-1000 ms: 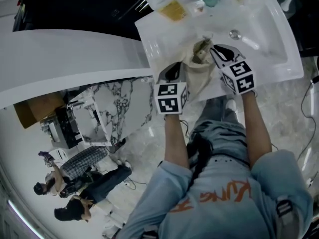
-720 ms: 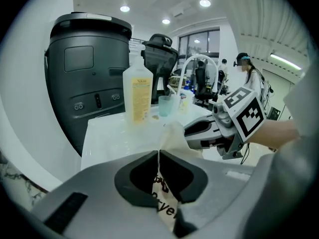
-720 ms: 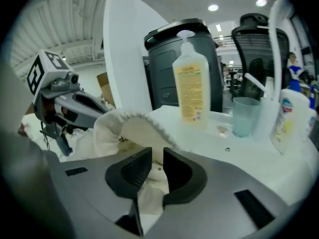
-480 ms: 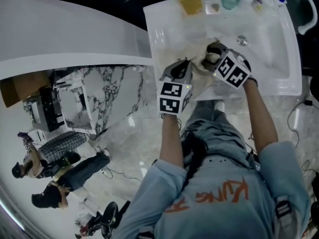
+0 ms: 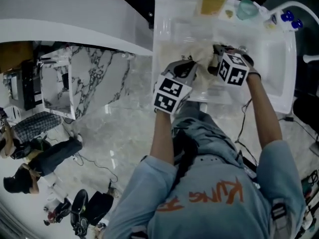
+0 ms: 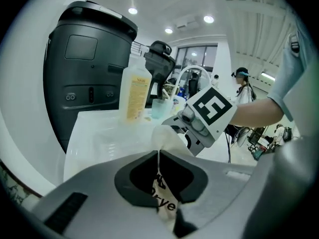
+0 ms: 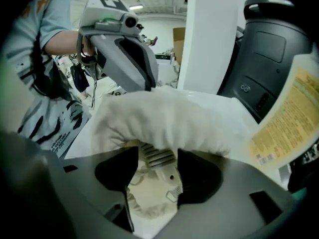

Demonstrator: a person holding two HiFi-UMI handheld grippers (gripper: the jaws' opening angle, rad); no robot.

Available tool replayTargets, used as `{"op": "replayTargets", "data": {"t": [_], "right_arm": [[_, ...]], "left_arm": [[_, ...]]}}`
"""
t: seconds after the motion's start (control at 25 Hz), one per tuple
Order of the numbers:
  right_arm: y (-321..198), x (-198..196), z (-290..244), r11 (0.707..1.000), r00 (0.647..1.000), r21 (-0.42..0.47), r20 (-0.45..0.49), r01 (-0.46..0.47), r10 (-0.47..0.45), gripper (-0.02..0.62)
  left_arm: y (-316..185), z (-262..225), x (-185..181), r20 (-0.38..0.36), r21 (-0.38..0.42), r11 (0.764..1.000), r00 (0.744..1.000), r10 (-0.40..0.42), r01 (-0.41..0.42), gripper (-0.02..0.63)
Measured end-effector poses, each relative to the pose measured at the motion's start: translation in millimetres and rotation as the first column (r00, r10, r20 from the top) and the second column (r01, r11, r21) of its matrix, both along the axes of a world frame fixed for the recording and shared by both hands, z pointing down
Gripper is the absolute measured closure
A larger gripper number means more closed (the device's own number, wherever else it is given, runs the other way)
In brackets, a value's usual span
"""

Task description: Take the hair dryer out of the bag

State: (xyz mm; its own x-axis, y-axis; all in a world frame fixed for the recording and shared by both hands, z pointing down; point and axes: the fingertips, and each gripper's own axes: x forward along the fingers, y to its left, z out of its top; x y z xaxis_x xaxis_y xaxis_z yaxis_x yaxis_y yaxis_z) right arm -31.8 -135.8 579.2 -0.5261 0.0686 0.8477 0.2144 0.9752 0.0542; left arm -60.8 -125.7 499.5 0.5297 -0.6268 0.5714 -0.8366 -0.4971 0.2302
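Closest to the person, the left gripper (image 6: 158, 156) has its jaws pressed together on a thin fold of the cream cloth drawstring bag (image 7: 164, 116), a flap that carries dark printed letters. From that pinch the cloth runs up and away to the puffed body of the bag, which lies on the rim of the glossy white wash basin (image 5: 271, 59).

Just beyond, and to the right of the left gripper in the head view, the right gripper (image 7: 157, 153) points steeply down into the bag's mouth. Its jaws have just been opening and now stand wide. Between them sits the cream plastic hair dryer (image 7: 154, 183), a ribbed collar and a smooth section with a small vent showing, the rest under the cloth. The pads do not appear to clamp it.

The dryer's visible length runs roughly along the line the right gripper points, from the jaw throat up into the bag, tilted slightly. It lies straight ahead of the right jaws and already inside their gap, so the right hand is much the nearer one. I judge closing and drawing back along that axis is what the step calls for, with the left anchoring the cloth.

Farther off, a clear bottle of yellow liquid (image 6: 135, 96) stands at the basin's back edge, and behind it rises a tall black moulded unit (image 6: 84, 63).
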Motion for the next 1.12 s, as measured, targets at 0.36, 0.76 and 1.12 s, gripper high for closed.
{"op": "replayTargets", "data": {"t": [0.36, 0.76, 1.12], "right_arm": [[7, -18, 28, 0.971, 0.960, 0.051, -0.168, 0.235, -0.224, 0.326], [10, -18, 45, 0.958, 0.931, 0.039, -0.251, 0.284, -0.266, 0.326], [12, -16, 40, 0.952, 0.933, 0.123, -0.268, 0.281, -0.241, 0.364]], "left_arm": [[7, 8, -10, -0.029, 0.000, 0.999, 0.999, -0.040, 0.040, 0.594], [64, 27, -99, 0.098, -0.147, 0.973, 0.981, -0.166, 0.180, 0.524], [112, 67, -88, 0.101, -0.409, 0.909, 0.994, -0.046, 0.084, 0.423]]}}
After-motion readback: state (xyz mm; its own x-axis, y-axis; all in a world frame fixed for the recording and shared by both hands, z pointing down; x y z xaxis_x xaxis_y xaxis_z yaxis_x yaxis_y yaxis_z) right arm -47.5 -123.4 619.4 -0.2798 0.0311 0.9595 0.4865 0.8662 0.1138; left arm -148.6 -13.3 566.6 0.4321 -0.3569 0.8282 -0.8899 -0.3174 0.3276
